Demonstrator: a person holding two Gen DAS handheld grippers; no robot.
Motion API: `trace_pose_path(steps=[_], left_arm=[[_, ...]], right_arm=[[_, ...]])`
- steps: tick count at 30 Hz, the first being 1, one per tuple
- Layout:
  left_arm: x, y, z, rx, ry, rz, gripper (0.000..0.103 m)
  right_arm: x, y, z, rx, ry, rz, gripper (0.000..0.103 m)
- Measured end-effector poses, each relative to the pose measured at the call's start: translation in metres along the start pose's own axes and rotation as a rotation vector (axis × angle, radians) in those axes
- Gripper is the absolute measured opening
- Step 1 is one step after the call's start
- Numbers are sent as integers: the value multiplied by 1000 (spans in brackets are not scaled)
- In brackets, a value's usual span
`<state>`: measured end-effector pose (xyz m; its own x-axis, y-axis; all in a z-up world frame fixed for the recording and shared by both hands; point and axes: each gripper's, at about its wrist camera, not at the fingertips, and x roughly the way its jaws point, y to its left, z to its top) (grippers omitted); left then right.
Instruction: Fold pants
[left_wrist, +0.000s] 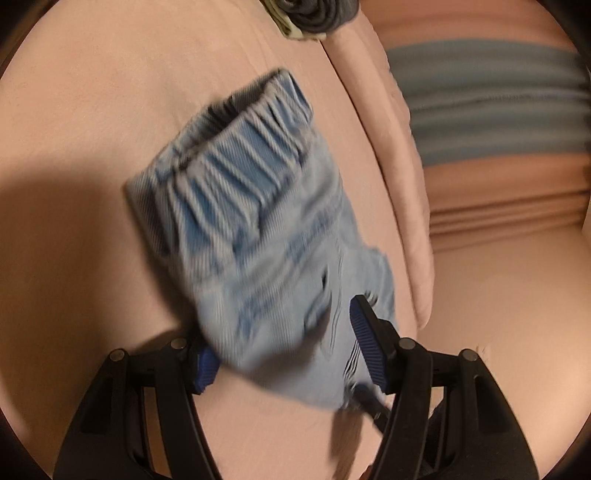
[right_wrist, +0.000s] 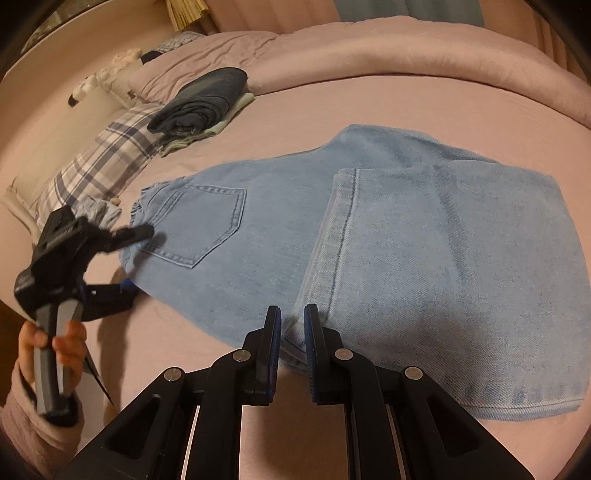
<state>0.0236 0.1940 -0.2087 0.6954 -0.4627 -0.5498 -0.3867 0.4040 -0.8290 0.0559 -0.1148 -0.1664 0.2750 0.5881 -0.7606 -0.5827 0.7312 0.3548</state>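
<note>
Two grippers on pale jeans, right gripper clenched on folded hem, left gripper spread around waistband.

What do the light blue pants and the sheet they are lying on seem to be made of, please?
The pants look like washed, faded cotton denim: diagonal twill weave, darker topstitched seams, a stitched patch pocket. The sheet looks like soft matte woven fabric, perhaps cotton: pinkish, no sheen, fine creases.
</note>
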Motion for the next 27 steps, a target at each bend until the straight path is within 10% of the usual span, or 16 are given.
trace_pose_path(steps=[6,9,27], left_arm=[[7,-19,6,-10,-36,-3,57],[1,-37,-4,97,-60,81,31],[10,-33,-6,221,-32,126,30]], right_arm=[[-1,2,2,11,13,6,12],[-5,6,9,8,26,20,29],[92,8,103,37,135,-44,31]])
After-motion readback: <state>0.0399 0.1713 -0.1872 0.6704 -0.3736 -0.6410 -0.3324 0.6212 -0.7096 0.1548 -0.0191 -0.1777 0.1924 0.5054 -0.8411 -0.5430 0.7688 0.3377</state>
